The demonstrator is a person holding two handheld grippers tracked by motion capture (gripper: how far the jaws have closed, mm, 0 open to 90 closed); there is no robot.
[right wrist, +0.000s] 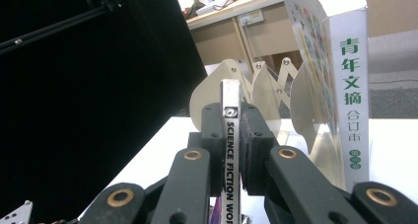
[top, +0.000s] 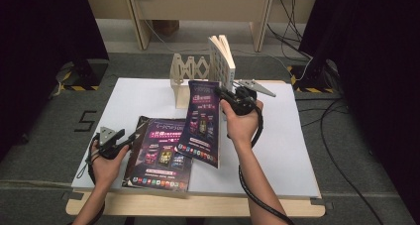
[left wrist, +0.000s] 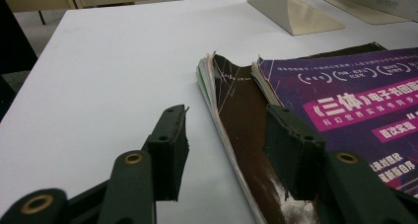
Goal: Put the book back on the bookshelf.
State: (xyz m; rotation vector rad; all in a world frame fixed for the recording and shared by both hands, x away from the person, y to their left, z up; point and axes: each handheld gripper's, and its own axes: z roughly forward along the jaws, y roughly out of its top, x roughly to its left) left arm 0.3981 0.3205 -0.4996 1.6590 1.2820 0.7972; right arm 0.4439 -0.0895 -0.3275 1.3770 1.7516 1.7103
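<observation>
Where the right claw (top: 221,93) grips the raised magazine (top: 202,122), the jaws themselves are mostly hidden in the high view behind the hand (top: 241,122) and the cover's edge; the right gripper view settles it, with both pads pressed flat on the thin spine, which reads "SCIENCE FICTION" before running off the bottom of the frame. This magazine hangs clear of the table (top: 292,150), tilted, its dark purple cover with pink lettering facing the person and its lower corner over the second magazine (top: 161,154). That second one lies flat on the white table near the front edge, with the same purple cover; its small print is too blurred to read from above. In the left gripper view its far side is cut off at the right edge, and its page edges look worn and curled at the near corner. The left claw (top: 134,136) stands open, one jaw on bare table and the other over the cover; whether the pads touch the cover cannot be told. Behind, a pale wooden book rack (top: 188,71) holds a white book (top: 221,60) upright, green characters on its spine.
</observation>
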